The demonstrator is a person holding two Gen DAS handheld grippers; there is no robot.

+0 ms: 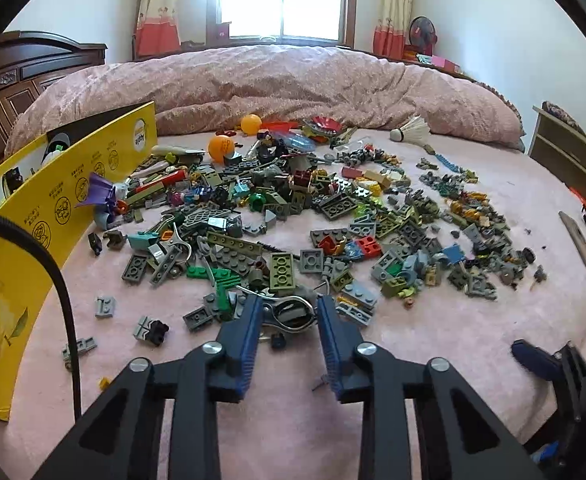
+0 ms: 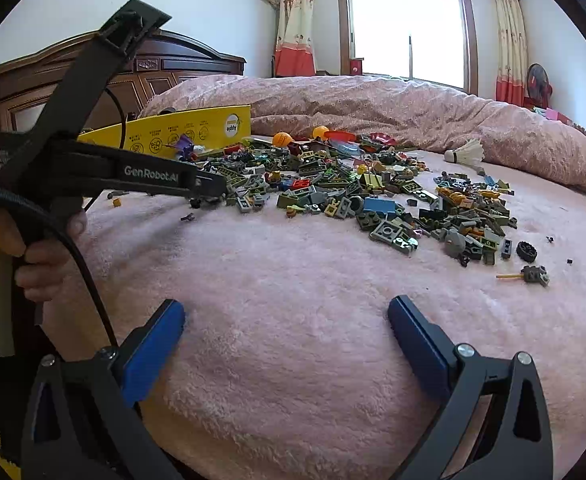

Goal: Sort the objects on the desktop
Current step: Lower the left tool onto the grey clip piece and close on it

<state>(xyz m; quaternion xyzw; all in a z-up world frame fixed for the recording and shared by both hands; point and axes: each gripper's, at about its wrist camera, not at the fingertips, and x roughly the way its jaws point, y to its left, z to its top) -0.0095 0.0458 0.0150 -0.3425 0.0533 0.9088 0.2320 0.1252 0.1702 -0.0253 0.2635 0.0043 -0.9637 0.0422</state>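
Observation:
A wide heap of small toy bricks (image 1: 333,216) lies on the pink blanket (image 1: 197,364); it also shows in the right wrist view (image 2: 373,196). My left gripper (image 1: 289,312) is at the heap's near edge, its blue pads on either side of a metal clip (image 1: 293,314); whether they press it I cannot tell. In the right wrist view the left gripper (image 2: 213,190) reaches in from the left. My right gripper (image 2: 285,320) is wide open and empty over bare blanket, short of the heap.
A yellow cardboard box (image 1: 53,200) stands open at the left. Two orange balls (image 1: 221,147) and a white shuttlecock (image 1: 411,130) lie at the back. A rumpled pink quilt (image 1: 293,80) lies behind. A wooden shelf (image 1: 573,152) stands at the right.

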